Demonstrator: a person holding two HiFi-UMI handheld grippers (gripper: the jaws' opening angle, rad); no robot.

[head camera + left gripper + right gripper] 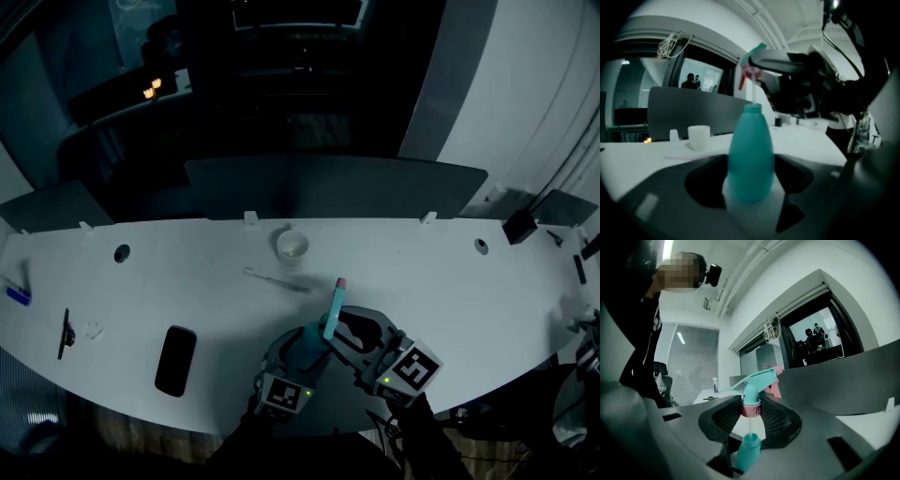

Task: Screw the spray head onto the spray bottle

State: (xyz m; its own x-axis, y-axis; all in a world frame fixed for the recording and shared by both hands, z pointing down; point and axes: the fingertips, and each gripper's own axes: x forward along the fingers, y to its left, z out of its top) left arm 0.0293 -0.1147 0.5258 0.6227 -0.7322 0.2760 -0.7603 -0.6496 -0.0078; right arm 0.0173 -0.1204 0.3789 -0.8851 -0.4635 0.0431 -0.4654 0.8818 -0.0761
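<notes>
2 grippers meet over the near edge of the white bench point(450, 281). The left gripper point(751, 171) has its fingers point(708, 183) closed on the lower body of the teal spray bottle point(751, 159), 1 pad against each side. The bottle stands upright between them with its neck open at the top. In the head view this gripper point(305, 342) and the bottle point(307, 345) sit just left of the right gripper point(342, 328).

The right gripper point(751, 411) grips the spray head point(757, 385) by its pink collar, its ribbed fingers point(776, 420) pressed against both sides of the collar. The head is teal with a pink nozzle and trigger, and it hangs directly above the bottle point(749, 451). Its clear dip tube point(750, 425) runs down into the bottle's mouth. A stretch of tube shows between collar and neck, so the collar is not seated on the threads.

Farther back on the bench stands 1 white cup point(292, 246), with a thin pale rod point(277, 279) lying just in front of it. 1 black phone point(175, 360) lies flat to the left, well apart from the grippers.
</notes>
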